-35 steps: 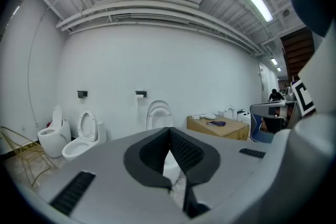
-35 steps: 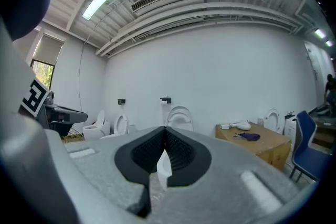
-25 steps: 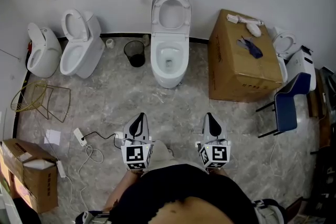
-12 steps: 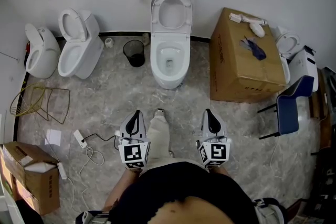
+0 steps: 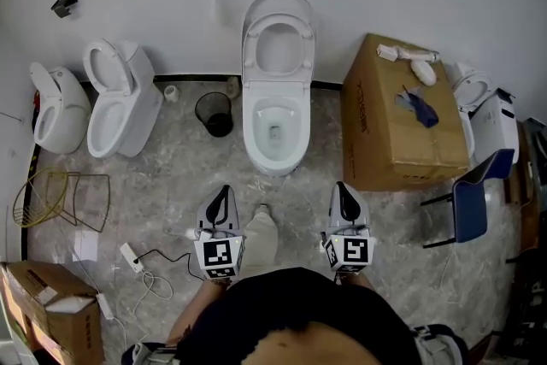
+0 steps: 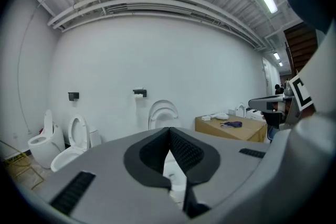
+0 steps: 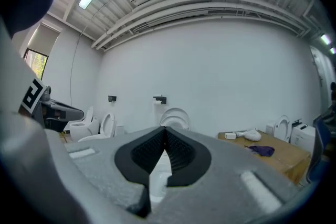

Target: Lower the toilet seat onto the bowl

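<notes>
White toilet at twelve o'clock, its seat raised upright, left gripper and right gripper both closed, empty, well apart from it, cardboard box at two o'clock

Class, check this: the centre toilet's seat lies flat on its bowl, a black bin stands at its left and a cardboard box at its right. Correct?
Not quite. The head view shows the seat raised, not lying on the bowl. The black bin and cardboard box are as stated.
</notes>
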The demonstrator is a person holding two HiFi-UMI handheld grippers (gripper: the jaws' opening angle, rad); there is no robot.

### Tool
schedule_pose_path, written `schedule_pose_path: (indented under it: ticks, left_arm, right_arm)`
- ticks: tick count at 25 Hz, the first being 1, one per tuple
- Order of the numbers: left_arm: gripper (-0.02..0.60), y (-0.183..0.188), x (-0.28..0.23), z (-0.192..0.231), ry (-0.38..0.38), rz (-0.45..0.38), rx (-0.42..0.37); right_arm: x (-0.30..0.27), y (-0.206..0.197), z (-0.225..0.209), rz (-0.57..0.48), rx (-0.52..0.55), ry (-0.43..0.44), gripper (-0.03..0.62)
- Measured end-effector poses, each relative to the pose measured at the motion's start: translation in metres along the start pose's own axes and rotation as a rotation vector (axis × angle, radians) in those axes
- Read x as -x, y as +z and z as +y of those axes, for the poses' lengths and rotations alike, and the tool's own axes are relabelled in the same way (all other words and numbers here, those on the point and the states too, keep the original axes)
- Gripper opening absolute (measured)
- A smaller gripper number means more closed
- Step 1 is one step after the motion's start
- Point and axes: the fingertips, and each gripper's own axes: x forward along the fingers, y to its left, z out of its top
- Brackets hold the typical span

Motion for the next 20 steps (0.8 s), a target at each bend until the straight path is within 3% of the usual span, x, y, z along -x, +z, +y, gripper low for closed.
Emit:
schedule_pose_path:
  ticks: [3, 10, 13, 20]
  left_arm:
    - [0.002, 0.014, -0.047, 0.031, 0.013, 0.011, -0.002]
    - [0.002, 0.060, -0.146, 0.086, 0.010, -0.048, -0.031]
    - [0.002, 0.062, -0.173, 0.102, 0.006, -0.014, -0.039]
    - [0.002, 0.088, -0.208, 0.116, 0.026, -0.065, -0.038]
  right_arm:
    - [-0.054, 0.014, -0.006, -0.013, 0.006, 0.000, 0.005]
    - [-0.163, 0.056, -0.020, -0.064, -0.013, -0.044, 0.005]
    - [-0.191, 0.055, -0.028, -0.098, 0.017, -0.054, 0.005]
    - [-0.223, 0.079, -0.031, -0.106, -0.001, -0.053, 0.005]
